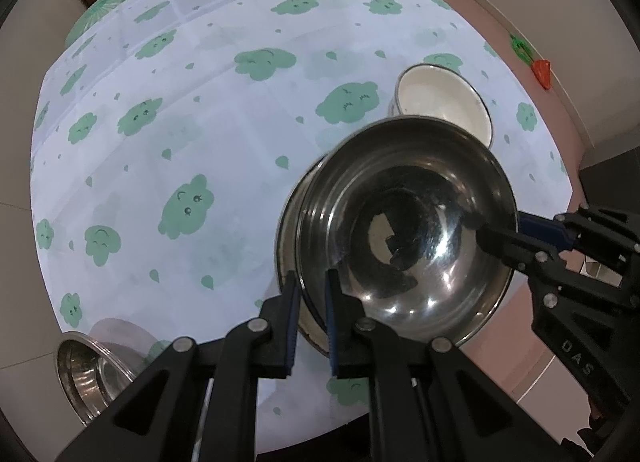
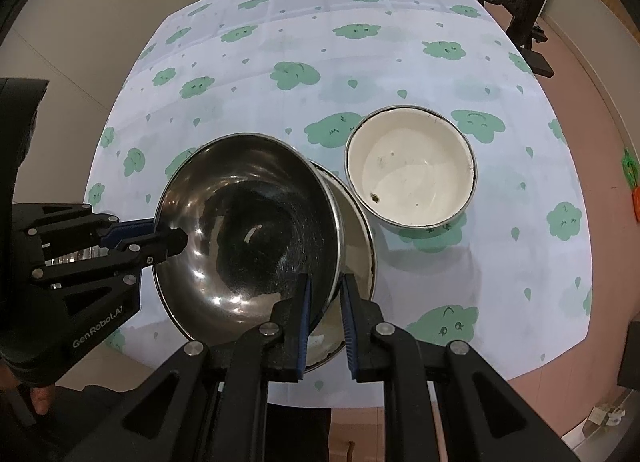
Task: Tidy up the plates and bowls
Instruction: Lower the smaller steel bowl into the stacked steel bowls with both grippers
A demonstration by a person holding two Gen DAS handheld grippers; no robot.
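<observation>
Both tools, left tool (image 1: 311, 286) and right tool (image 2: 326, 290), pinch the steel bowl's (image 2: 248, 230) rim opposite each other, so I'd guess I'm nesting it into the plate (image 2: 360, 238) underneath next, level and easy.

Hidden under the steel bowl

The steel bowl (image 2: 248, 222) covers most of the dish (image 2: 360, 238) beneath it; only a crescent shows. A second steel bowl (image 1: 92, 374) is partly masked by the left wrist view's edge.

Steel bowls, two: tilted steel bowl (image 1: 404, 222) at centre, second steel bowl (image 1: 92, 370) at near left table edge. Cream enamel vessels, two: deep bowl (image 2: 412, 170) far right, shallow dish (image 2: 357, 222) beneath the tilted one. Grippers, two: left gripper (image 1: 311, 276), right gripper (image 2: 327, 278).
</observation>
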